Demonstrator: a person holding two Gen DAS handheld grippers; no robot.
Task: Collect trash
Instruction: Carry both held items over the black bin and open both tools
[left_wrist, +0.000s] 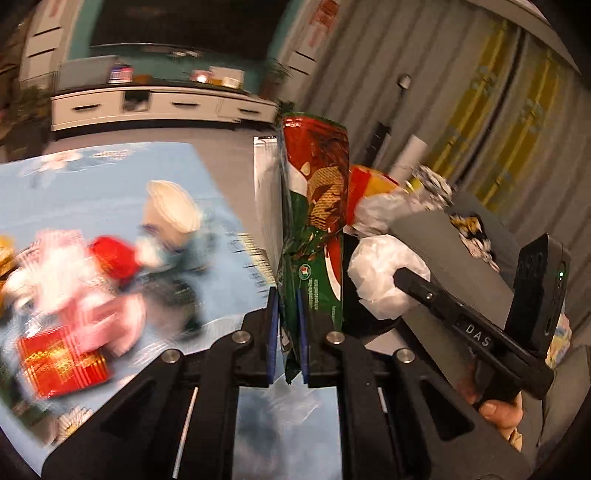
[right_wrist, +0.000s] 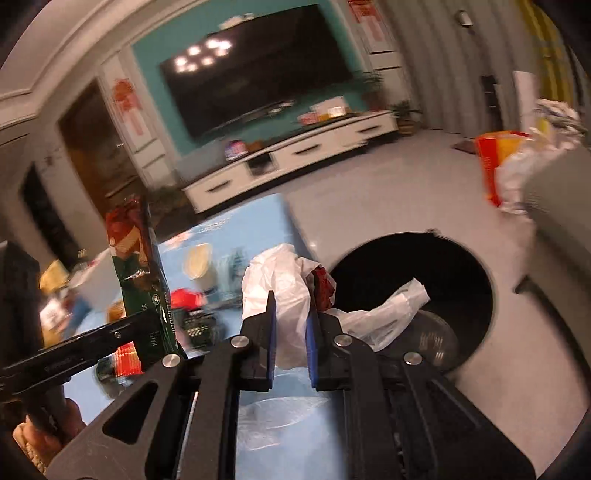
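My left gripper (left_wrist: 287, 299) is shut on a tall green and red wafer wrapper (left_wrist: 316, 206), which stands upright between the blue pads. In the right wrist view the same wrapper (right_wrist: 142, 266) shows at the left, held above the table. My right gripper (right_wrist: 291, 302) is shut on a crumpled white plastic bag (right_wrist: 280, 284) with a dark red scrap (right_wrist: 322, 286) beside it. In the left wrist view that bag (left_wrist: 384, 277) sits at the right gripper's tip. A black round bin (right_wrist: 413, 280) stands on the floor just beyond, with white plastic (right_wrist: 388, 314) draped inside.
A blue table (left_wrist: 110, 192) carries blurred litter: a red and gold packet (left_wrist: 61, 360), pink wrappers (left_wrist: 85, 291), a white cup (left_wrist: 173, 210). A grey sofa arm (right_wrist: 557, 192) with red and yellow bags (right_wrist: 496, 162) lies right. A white TV cabinet (right_wrist: 291, 155) lines the far wall.
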